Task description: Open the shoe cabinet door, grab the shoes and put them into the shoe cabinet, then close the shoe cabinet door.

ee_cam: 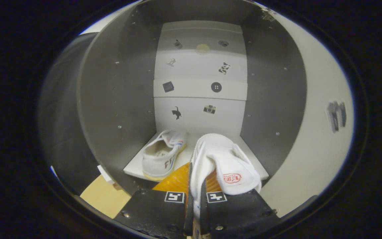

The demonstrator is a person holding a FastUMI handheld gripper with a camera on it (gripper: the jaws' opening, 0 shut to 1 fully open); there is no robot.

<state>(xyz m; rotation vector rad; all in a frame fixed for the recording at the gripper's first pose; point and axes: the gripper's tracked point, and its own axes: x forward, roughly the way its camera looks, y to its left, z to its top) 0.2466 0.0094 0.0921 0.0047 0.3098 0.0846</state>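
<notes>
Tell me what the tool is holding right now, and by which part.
The tool is shut on a white shoe, its fingers pinching the shoe's side wall near the opening. The shoe hangs over the cabinet's bottom shelf, beside the other shoe already there.

tongs (196,196) | fingers nearly closed, apparently pinching white shoe (224,166)

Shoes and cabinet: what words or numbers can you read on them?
"FE": on the side of the left shoe; the rest is hidden.
Too blurred to read: the red stamp on the held shoe, which is pinched in the hand-held gripper.
Too blurred to read: the dark mark on the door.
No words: the stickers on the back wall are pictures.
</notes>
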